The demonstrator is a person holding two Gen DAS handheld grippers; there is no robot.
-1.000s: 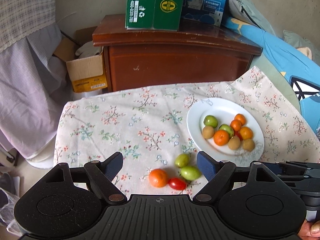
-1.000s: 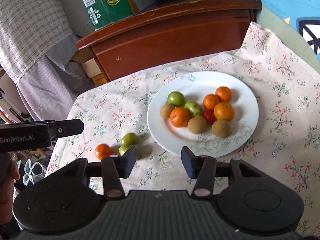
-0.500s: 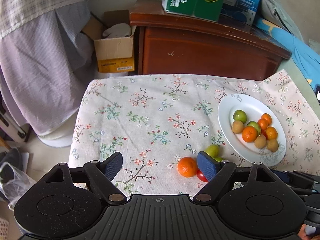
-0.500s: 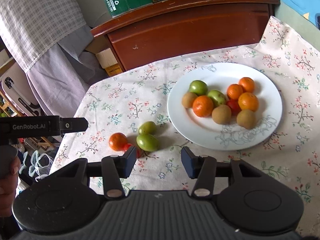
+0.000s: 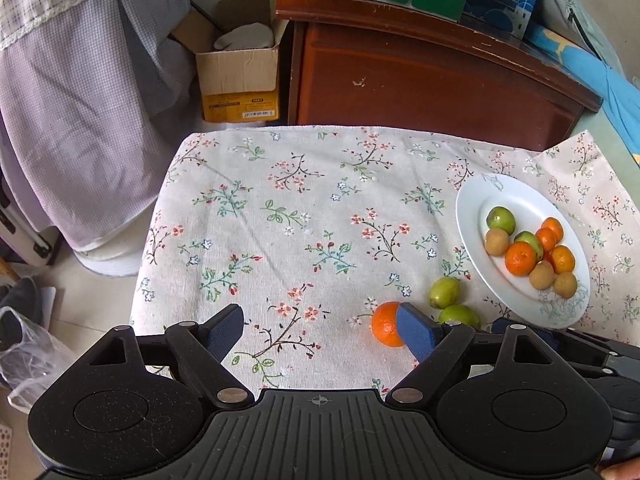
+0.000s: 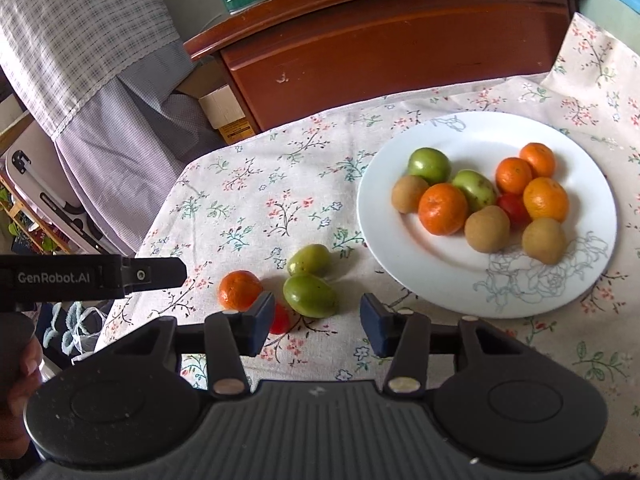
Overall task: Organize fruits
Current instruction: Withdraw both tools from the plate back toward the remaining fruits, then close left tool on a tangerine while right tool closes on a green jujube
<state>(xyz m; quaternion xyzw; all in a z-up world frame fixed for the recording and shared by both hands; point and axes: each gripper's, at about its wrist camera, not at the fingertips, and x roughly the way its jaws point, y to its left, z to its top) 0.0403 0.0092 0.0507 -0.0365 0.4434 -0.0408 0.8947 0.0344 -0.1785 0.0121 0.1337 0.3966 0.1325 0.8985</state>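
Left of the glossy white plate [image 6: 486, 288], your closing right gripper [image 6: 312, 322] holds nothing; smooth oval green fruit [image 6: 310, 295] lies ahead. Your left gripper [image 5: 320, 330] gapes empty beside the dimpled tangerine [image 5: 385, 323], perhaps touching.

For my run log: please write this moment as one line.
plate: nine fruits | cloth: orange, two green fruits, red one | left hand-held gripper: open | right hand-held gripper: closing, empty
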